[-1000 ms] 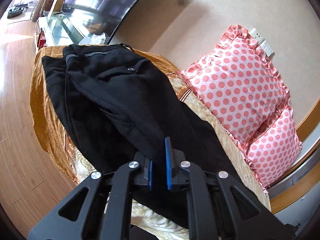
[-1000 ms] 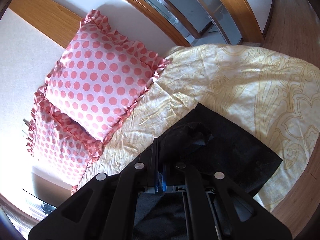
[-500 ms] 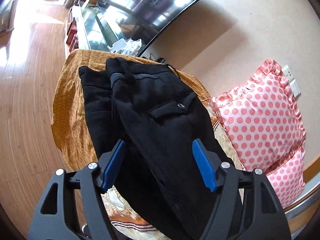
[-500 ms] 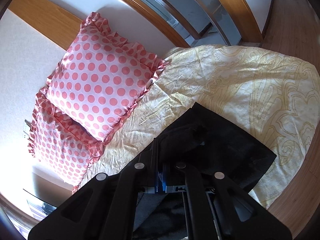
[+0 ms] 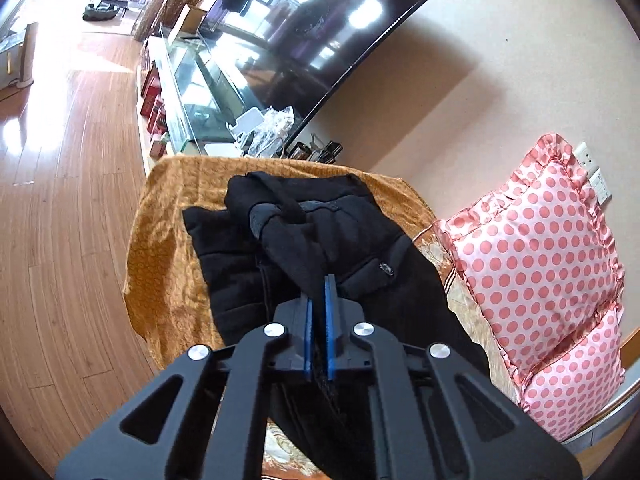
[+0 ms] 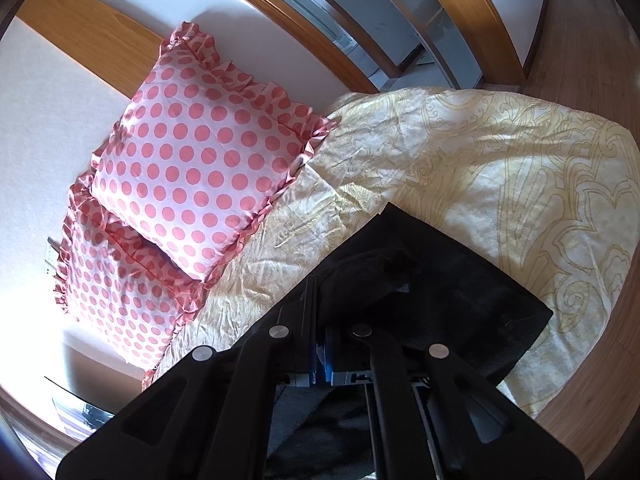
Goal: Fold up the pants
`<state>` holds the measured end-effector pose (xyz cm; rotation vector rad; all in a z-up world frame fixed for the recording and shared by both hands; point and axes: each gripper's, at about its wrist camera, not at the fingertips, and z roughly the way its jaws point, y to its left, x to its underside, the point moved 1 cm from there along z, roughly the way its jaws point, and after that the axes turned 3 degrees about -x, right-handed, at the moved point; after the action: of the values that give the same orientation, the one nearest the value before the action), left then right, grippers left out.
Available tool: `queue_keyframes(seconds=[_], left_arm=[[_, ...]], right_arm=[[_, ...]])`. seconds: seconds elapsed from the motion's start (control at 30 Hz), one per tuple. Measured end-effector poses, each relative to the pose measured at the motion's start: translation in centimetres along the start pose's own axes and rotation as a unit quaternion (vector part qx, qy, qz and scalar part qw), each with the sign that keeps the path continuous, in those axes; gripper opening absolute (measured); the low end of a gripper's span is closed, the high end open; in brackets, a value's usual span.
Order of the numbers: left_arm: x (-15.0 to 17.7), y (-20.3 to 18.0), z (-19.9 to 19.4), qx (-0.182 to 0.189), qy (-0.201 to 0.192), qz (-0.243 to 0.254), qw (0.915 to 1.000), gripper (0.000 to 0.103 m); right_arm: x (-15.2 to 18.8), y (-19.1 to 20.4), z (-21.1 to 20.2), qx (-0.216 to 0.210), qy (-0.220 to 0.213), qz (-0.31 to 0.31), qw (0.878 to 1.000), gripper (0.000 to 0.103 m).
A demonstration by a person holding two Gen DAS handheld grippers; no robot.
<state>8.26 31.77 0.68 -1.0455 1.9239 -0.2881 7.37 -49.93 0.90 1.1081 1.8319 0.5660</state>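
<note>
Black tool (image 5: 319, 292); blue pads (image 5: 307, 328); silver screws (image 5: 273, 329)

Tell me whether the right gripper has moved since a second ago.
No. The right gripper, shut on the black pants, sits unchanged against the polka-dot pillow.

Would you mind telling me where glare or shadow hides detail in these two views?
Left wrist view: the television and floor throw bright glare; the black pants show few folds. Right wrist view: sunlight washes out the wall by the pillows; the pants are nearly featureless. Both curve at the edges.

left gripper (image 5: 319, 286) reclosed (apparently) on pants (image 5: 360, 240)
</note>
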Motion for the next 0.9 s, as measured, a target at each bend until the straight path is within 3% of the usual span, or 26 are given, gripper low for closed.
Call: queue_keyframes(seconds=[0.23,0.3,0.37,0.43,0.47,0.5,0.57,0.63,0.7,0.8,0.87,0.9], left_arm=[[1.3,1.8,-0.9,-0.028,0.001,0.016,0.9995,0.004],[1.9,2.2,0.0,-0.043,0.015,0.023,0.9987,0.009],[2.0,2.2,-0.3,-0.051,0.002,0.03,0.9982,0.015],[1.8,1.7,-1.7,-0.08,-0.035,0.045,0.9951,0.037],[1.7,1.1,-2.8,-0.094,-0.066,0.057,0.9917,0.057],[1.7,0.3,-4.2,-0.103,-0.101,0.072,0.9869,0.067],[1.9,-1.9,-6.3,-0.101,-0.147,0.115,0.9771,0.07],[2.8,-5.4,-7.5,-0.075,-0.157,0.177,0.9688,0.076],[4.3,-8.9,-7.5,-0.024,-0.129,0.22,0.9666,0.082],[7.2,-13.6,-6.2,0.063,-0.048,0.258,0.9628,0.083],[9.6,-16.3,-4.7,0.115,0.017,0.279,0.9531,0.083],[11.1,-17.8,-3.9,0.136,0.046,0.293,0.9452,0.083]], right_arm=[[0.5,-1.0,-0.2,0.009,0.005,0.008,1.0,0.003],[0.7,-1.6,0.0,0.017,0.01,0.013,1.0,0.003],[1.1,-2.0,0.0,0.024,0.013,0.015,1.0,0.003],[1.3,-2.0,0.0,0.033,0.015,0.008,0.999,0.003],[1.3,-2.0,-0.1,0.038,0.018,0.006,0.999,0.003],[1.4,-2.0,-0.2,0.04,0.023,0.006,0.999,0.003],[1.3,-2.1,-0.3,0.04,0.032,0.015,0.999,0.004],[1.2,-2.5,-0.5,0.042,0.041,0.032,0.998,0.008],[1.2,-2.5,-0.8,0.051,0.041,0.029,0.997,0.01],[1.4,-2.8,-1.0,0.05,0.05,0.043,0.997,0.018],[1.5,-3.0,-1.1,0.046,0.058,0.052,0.996,0.029],[1.5,-3.1,-1.2,0.044,0.059,0.056,0.996,0.029]])
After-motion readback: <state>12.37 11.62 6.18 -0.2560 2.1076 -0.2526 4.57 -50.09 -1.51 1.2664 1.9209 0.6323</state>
